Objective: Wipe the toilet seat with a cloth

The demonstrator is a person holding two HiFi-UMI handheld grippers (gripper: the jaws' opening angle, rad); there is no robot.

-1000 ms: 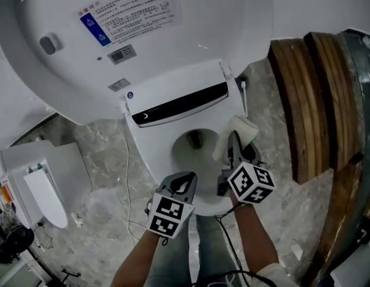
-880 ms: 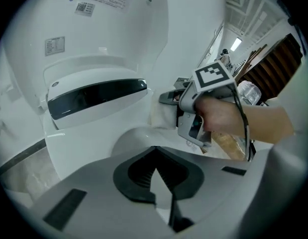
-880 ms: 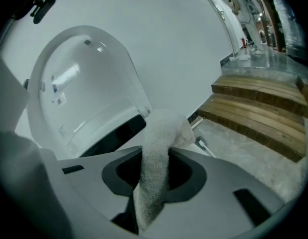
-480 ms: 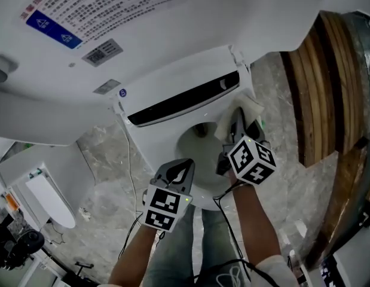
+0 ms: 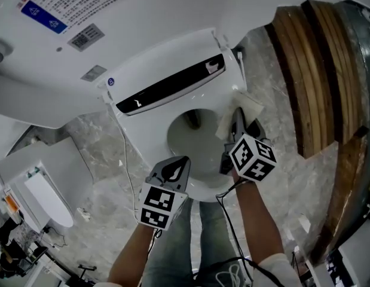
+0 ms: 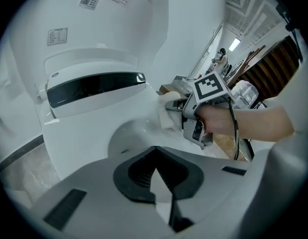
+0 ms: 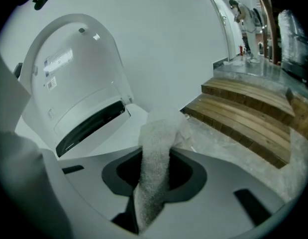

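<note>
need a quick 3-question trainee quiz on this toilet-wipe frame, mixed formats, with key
1. Multiple choice: what does the right gripper hold? A) a yellow sponge B) a white fluffy cloth C) nothing
2. True or false: the left gripper is also clamped on the cloth.
3. Fill in: the white plastic toilet lid stands ____, leaving the white toilet seat uncovered.

Key
1. B
2. False: its jaws are shut with nothing between them.
3. raised
</note>
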